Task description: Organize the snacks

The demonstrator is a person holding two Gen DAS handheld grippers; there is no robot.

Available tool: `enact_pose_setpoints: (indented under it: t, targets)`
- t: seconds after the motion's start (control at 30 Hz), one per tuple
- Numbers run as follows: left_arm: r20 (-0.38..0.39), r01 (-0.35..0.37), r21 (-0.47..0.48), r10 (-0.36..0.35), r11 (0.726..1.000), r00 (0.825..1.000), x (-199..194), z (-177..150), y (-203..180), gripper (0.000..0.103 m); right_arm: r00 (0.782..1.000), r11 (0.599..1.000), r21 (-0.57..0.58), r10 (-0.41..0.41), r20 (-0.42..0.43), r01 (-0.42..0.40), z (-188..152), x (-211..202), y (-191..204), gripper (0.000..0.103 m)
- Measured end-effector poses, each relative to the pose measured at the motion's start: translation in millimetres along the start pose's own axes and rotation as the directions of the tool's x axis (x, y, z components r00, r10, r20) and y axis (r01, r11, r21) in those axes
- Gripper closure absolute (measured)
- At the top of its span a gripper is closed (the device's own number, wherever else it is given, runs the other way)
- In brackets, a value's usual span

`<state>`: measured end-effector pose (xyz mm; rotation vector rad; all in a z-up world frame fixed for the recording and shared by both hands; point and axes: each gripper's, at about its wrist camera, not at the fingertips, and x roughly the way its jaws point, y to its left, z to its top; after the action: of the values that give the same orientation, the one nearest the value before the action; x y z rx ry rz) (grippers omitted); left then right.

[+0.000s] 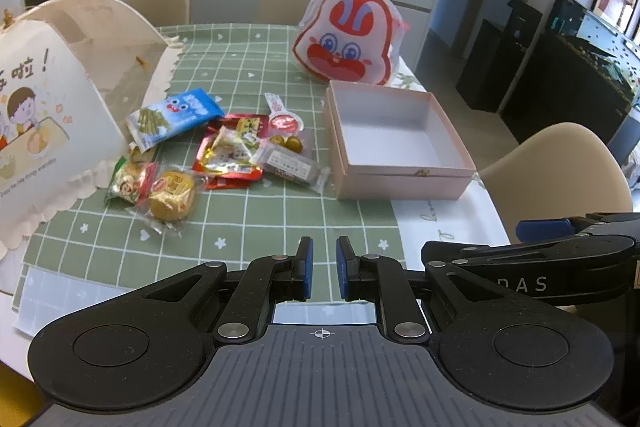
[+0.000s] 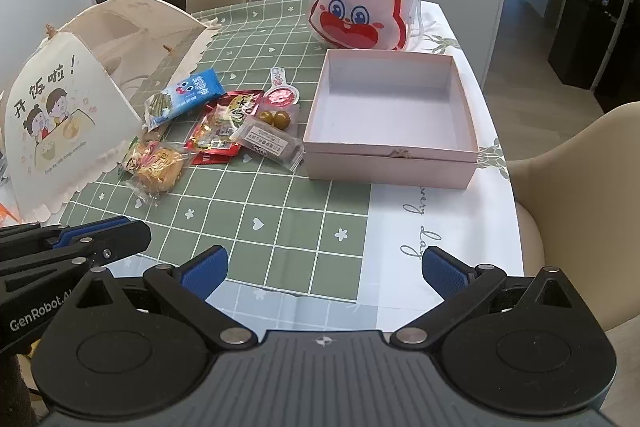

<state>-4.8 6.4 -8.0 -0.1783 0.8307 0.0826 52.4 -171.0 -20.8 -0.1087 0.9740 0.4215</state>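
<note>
Several wrapped snacks lie in a loose pile on the green checked tablecloth: a blue packet [image 1: 176, 117] [image 2: 186, 95], red packets [image 1: 230, 151] [image 2: 218, 131], a yellow cake [image 1: 170, 199] [image 2: 158, 169] and a brown bar [image 1: 290, 163] [image 2: 270, 143]. An open, empty pink box [image 1: 400, 171] [image 2: 390, 165] stands right of the pile. My left gripper [image 1: 323, 259] is nearly shut and empty, near the table's front edge. My right gripper [image 2: 324, 271] is open and empty, to its right, and also shows in the left wrist view [image 1: 544, 227].
A white food cover [image 1: 52, 107] [image 2: 68, 107] with cartoon print stands left of the pile. A red and white rabbit bag [image 1: 348, 39] [image 2: 362, 15] sits behind the box. Beige chairs [image 1: 560, 171] [image 2: 580, 195] surround the table. A cabinet lines the back wall.
</note>
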Motion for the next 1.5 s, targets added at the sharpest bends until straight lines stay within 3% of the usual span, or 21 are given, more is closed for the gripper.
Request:
enact_pose_setpoints:
  t: [1.5]
  targets:
    - [-0.047, -0.011, -0.041, 0.009, 0.999, 0.999, 5.8, -1.0, 4.6, 0.087, 1.0, 1.0, 0.003, -0.001, -0.027, 0.002, 1.5, 8.9, 0.4, 0.0]
